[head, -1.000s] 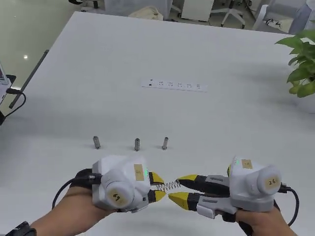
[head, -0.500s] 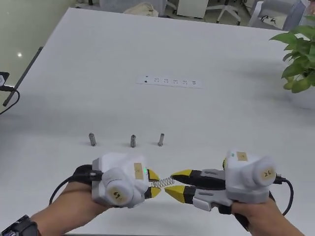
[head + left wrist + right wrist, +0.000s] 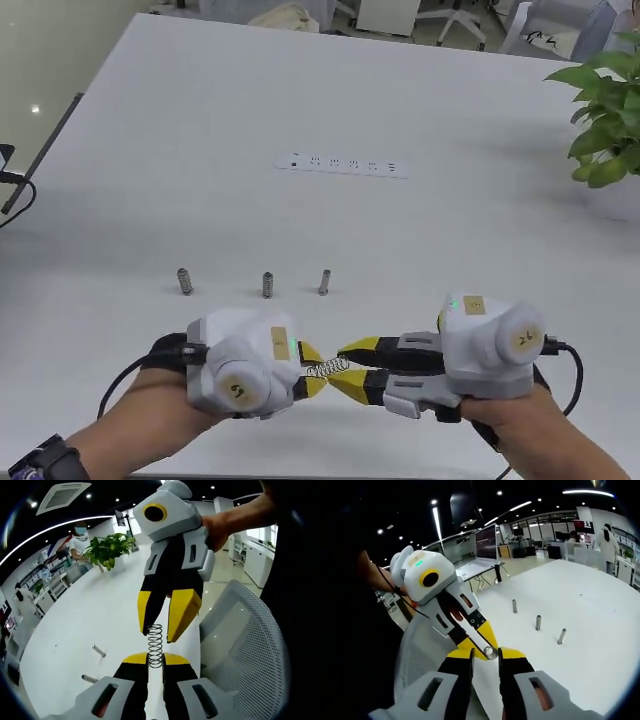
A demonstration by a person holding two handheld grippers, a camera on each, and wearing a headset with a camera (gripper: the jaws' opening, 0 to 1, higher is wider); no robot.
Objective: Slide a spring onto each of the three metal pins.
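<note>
Spring of thin silvery coiled wire point(image 3: 325, 369) sits clamped by one end in the white, yellow-tipped left gripper point(image 3: 308, 372); the matching right gripper point(image 3: 345, 365), jaws narrowly apart, straddles its free end. It is judged light, flexible and liable to flick away, so take the end coils gently. Three short upright metal pins point(image 3: 267, 285) stand beyond both grippers' tips.

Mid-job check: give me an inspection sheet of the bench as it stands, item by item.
Surface: white table, no spills seen.
Job's things: left pin, middle pin and right pin upright in a row; too small to tell whether any carries a spring. One spring held between the grippers.
Clutter: power strip beyond the pins.
Grippers: left gripper shut on one end of the spring; right gripper open, jaws either side of the other end.
Cables: black cable trails from the left gripper, another from the right.
Surroundings: plant at the table's right; mesh chair beside the table.
</note>
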